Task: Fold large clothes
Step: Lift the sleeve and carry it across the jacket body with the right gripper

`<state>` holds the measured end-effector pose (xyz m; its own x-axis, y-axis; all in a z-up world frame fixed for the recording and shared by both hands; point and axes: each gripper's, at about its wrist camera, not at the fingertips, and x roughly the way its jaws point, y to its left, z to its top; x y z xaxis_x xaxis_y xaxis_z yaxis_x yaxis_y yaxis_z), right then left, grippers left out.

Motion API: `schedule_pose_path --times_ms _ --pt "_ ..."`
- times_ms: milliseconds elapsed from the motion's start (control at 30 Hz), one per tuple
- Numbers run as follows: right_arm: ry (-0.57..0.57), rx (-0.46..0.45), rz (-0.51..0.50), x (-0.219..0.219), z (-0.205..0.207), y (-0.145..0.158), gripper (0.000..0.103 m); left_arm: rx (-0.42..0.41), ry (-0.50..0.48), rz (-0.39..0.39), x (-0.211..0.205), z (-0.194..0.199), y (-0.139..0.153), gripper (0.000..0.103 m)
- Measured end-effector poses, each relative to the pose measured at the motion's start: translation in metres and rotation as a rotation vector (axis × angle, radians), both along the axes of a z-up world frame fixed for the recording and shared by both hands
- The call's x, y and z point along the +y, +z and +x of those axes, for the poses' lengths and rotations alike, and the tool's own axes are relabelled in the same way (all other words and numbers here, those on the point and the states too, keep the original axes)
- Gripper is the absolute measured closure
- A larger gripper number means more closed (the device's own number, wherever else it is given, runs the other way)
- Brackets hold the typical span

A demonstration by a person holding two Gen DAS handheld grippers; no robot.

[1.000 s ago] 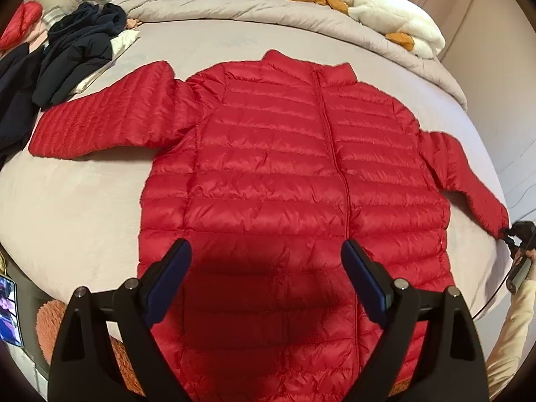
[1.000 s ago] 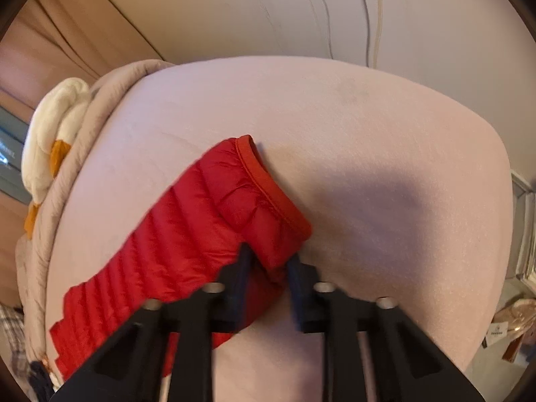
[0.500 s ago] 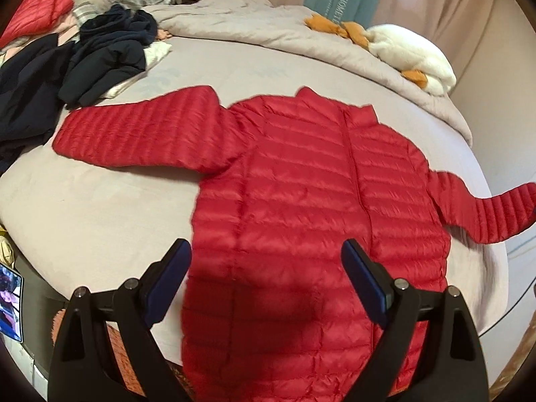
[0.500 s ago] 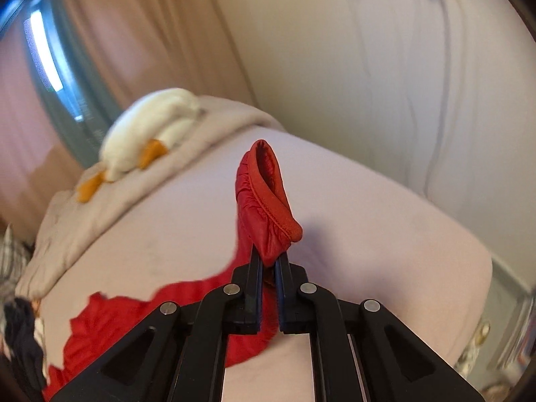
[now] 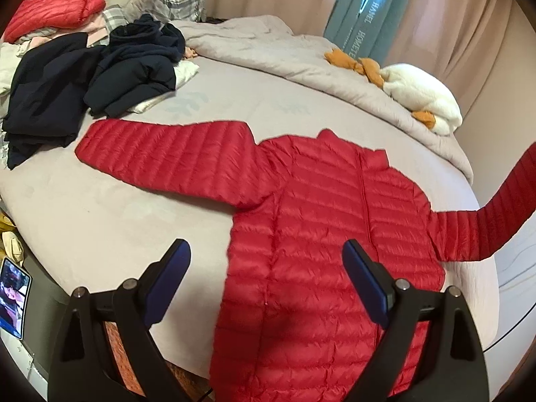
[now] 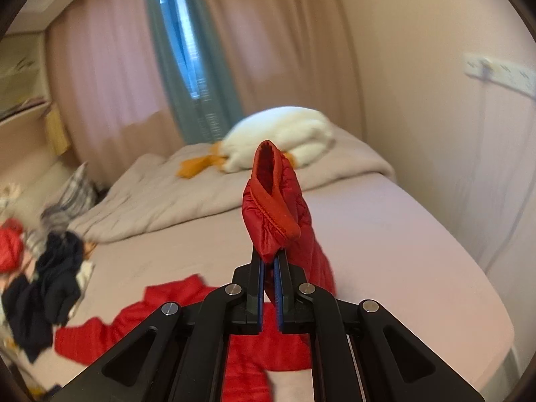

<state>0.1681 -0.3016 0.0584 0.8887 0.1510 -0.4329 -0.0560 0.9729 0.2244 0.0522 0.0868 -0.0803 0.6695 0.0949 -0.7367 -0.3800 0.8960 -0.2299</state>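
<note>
Your bed (image 5: 100, 207) fills most of both views, its pale sheet bare along the near edge. Spread front-up across it lies the red down jacket (image 5: 321, 234), collar toward the rumpled grey duvet (image 5: 268, 53) at the far side. One sleeve (image 5: 167, 157) lies flat, reaching out toward the heap of dark navy clothes (image 5: 83, 90); the other sleeve (image 5: 485, 221) rises off the mattress and runs up out of the left wrist view at the right edge. Beyond the navy heap sits a second, folded red jacket (image 5: 57, 3) on a stack of light garments, with a plaid pillow (image 5: 171, 0) beside it. A white plush goose (image 5: 422, 97) with orange feet rests on the duvet.

Your right gripper (image 6: 270, 261) is clamped tight on the cuff (image 6: 271, 201) of that raised sleeve, the elastic hem standing upright above the pads. Your left gripper (image 5: 264, 278) hangs spread wide above the jacket's lower body, holding nothing.
</note>
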Motion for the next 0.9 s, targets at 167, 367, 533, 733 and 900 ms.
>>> schedule_pose_path --times_ms 167,367,533,733,900 --pt "0.109 -0.007 -0.026 0.030 0.000 -0.002 0.097 -0.023 0.011 0.002 0.006 -0.004 0.008 0.010" --pt "0.193 -0.007 -0.059 0.061 0.003 -0.003 0.097 -0.032 0.011 0.005 0.009 -0.007 0.009 0.010" --pt "0.289 0.010 -0.074 0.089 -0.003 -0.006 0.097 -0.037 0.019 0.000 0.012 -0.008 0.011 0.010" --pt "0.386 0.034 -0.072 0.115 -0.010 -0.011 0.097 -0.041 0.018 0.003 0.013 -0.009 0.013 0.009" --pt "0.443 0.056 -0.081 0.134 -0.016 -0.018 0.097 -0.041 0.017 0.008 0.016 -0.010 0.012 0.009"
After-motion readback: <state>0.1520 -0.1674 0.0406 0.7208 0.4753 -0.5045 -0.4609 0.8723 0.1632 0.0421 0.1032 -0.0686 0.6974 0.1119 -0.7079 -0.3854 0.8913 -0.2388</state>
